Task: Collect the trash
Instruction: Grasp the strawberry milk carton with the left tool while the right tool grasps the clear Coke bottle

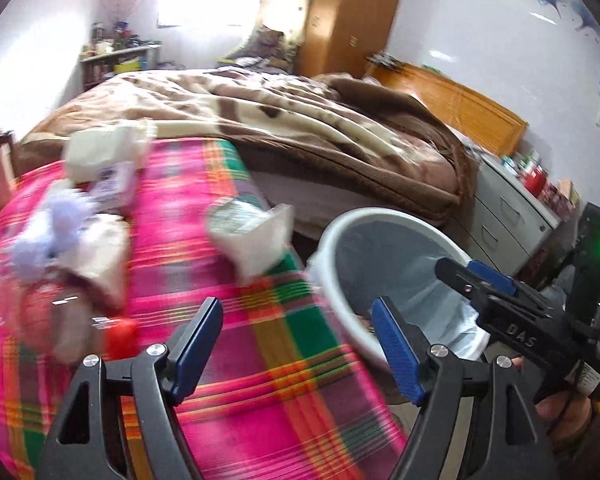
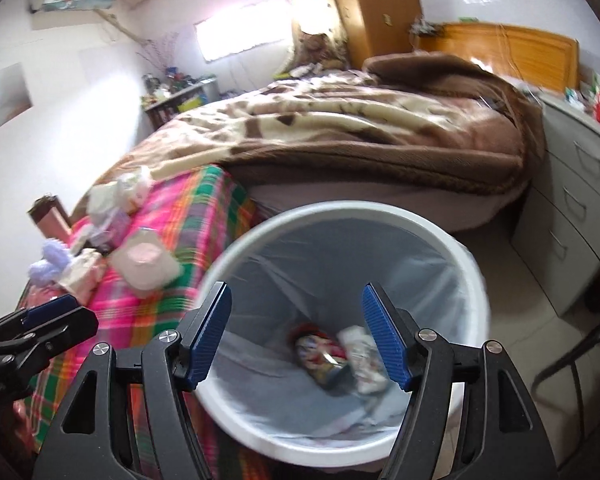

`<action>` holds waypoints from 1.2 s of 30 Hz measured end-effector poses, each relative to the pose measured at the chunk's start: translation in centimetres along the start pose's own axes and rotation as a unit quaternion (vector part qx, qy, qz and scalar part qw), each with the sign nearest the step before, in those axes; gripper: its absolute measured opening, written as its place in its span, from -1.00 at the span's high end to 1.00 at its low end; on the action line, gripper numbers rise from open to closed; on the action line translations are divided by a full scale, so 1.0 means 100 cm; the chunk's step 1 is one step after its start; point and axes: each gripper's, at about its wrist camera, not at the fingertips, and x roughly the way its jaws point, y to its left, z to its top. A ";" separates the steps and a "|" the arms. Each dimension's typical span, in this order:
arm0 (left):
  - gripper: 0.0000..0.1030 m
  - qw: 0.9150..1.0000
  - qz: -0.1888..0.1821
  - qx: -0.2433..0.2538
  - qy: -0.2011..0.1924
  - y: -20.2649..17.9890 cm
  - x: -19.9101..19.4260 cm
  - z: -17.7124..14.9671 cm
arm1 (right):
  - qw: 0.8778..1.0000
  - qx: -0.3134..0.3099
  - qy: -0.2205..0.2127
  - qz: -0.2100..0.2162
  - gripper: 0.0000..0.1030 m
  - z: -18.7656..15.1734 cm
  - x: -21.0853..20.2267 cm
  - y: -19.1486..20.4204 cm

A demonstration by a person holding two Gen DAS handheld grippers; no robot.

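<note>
A white trash bin (image 2: pixel 474 276) with a clear liner stands beside the bed; a can (image 2: pixel 320 356) and a crumpled wrapper (image 2: pixel 362 354) lie inside. My right gripper (image 2: pixel 296 328) is open and empty, just above the bin's mouth. My left gripper (image 1: pixel 298 340) is open and empty over the pink plaid sheet (image 1: pixel 220 360). On the sheet lie a crumpled white packet (image 1: pixel 252 236), a purple fluffy thing (image 1: pixel 48 236), white wrappers (image 1: pixel 100 156) and a small red object (image 1: pixel 120 334). The bin also shows in the left wrist view (image 1: pixel 332 280), with the right gripper (image 1: pixel 484 284) over it.
A brown and cream blanket (image 1: pixel 300 120) covers the bed beyond the sheet. A grey drawer unit (image 2: pixel 580 208) with a red item on top stands right of the bin. A wooden headboard (image 2: pixel 512 52), a wardrobe (image 1: pixel 352 16) and a cluttered shelf (image 1: pixel 116 56) are further back.
</note>
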 end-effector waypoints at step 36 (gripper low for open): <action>-0.68 0.937 0.222 -0.269 -0.017 0.284 -0.116 -0.083 | 0.954 -0.228 0.064 0.183 -0.46 -0.018 0.047 0.233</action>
